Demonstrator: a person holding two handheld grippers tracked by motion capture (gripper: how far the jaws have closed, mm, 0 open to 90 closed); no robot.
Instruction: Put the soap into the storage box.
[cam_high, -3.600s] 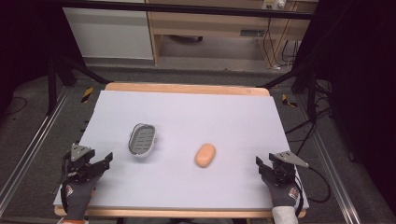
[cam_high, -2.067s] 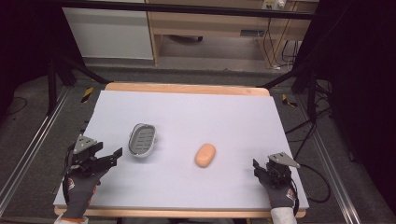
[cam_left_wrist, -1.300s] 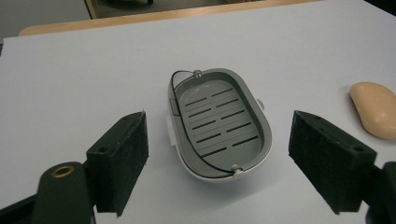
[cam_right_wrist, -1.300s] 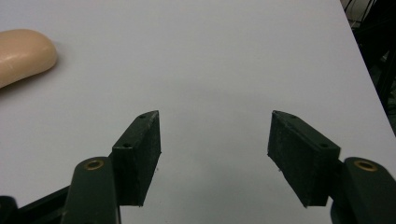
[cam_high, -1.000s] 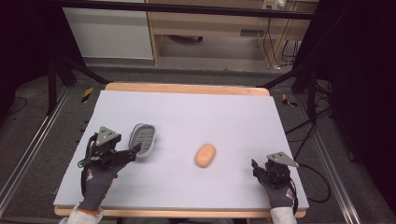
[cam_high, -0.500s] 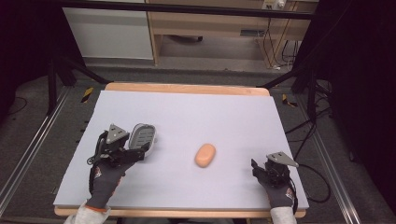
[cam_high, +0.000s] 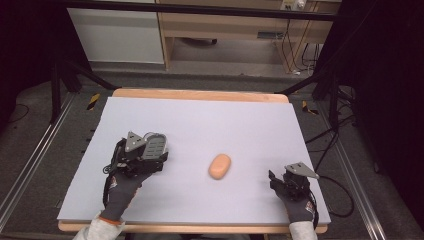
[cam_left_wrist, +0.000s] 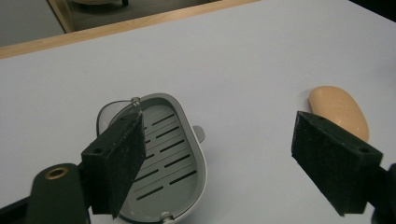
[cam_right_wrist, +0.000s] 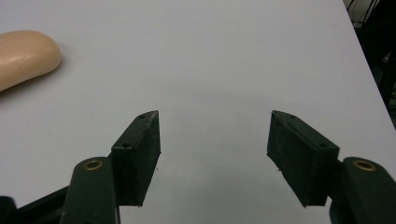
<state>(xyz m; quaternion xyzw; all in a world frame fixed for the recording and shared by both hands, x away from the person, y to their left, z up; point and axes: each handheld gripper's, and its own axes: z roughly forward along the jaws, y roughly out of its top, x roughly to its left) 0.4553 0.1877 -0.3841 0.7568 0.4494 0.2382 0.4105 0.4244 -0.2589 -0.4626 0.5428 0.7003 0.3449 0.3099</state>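
High view: the left claw (cam_high: 150, 155) extends from the gloved hand toward 1 o'clock, over the grey soap dish (cam_high: 156, 143) on the worktop (cam_high: 240, 115).

Left gripper view: jaws apart, just opened further, with the dish at 10 o'clock beneath one jaw.

Right gripper view: the right claw (cam_right_wrist: 212, 154) stands apart and empty, with the soap (cam_right_wrist: 23, 56) at 10 o'clock.

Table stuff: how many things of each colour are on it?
Grey: 1, the soap dish
Orange: 1, the soap
Total: 2 things on the table
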